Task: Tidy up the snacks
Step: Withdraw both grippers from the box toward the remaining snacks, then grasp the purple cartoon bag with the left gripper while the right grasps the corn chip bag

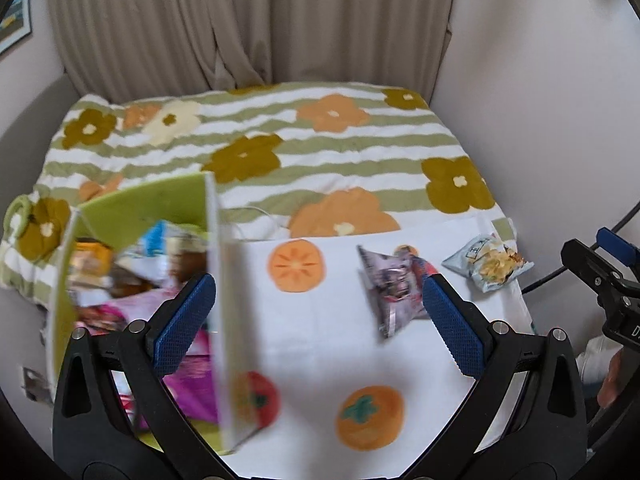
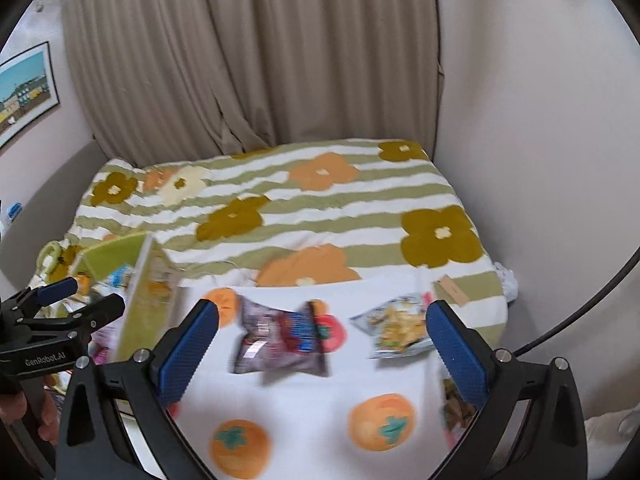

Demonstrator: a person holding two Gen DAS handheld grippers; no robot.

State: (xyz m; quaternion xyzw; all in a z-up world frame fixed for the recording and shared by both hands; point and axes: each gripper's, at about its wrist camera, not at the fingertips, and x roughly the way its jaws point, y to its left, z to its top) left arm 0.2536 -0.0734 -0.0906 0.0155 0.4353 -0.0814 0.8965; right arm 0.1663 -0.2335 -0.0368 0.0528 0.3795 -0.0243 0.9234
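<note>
A green-lined box (image 1: pixel 140 204) holds several snack packs at the left; it also shows in the right wrist view (image 2: pixel 140 300). A purple and silver snack pack (image 1: pixel 394 284) lies on the white persimmon-print cloth (image 1: pixel 320 340); it also shows in the right wrist view (image 2: pixel 280 336). A pale chip bag (image 1: pixel 488 262) lies to its right, and shows in the right wrist view (image 2: pixel 400 326). My left gripper (image 1: pixel 320 320) is open and empty, its left finger over the box. My right gripper (image 2: pixel 322 344) is open and empty above the purple pack. Another snack pack (image 2: pixel 456 404) lies behind its right finger.
The cloth lies on a bed with a green-striped flower blanket (image 1: pixel 280 140). Beige curtains (image 1: pixel 248 20) hang behind. A wall (image 1: pixel 540 80) closes the right side. A small brown card (image 2: pixel 452 290) lies by the chip bag. The right gripper (image 1: pixel 608 280) shows at the left wrist view's right edge.
</note>
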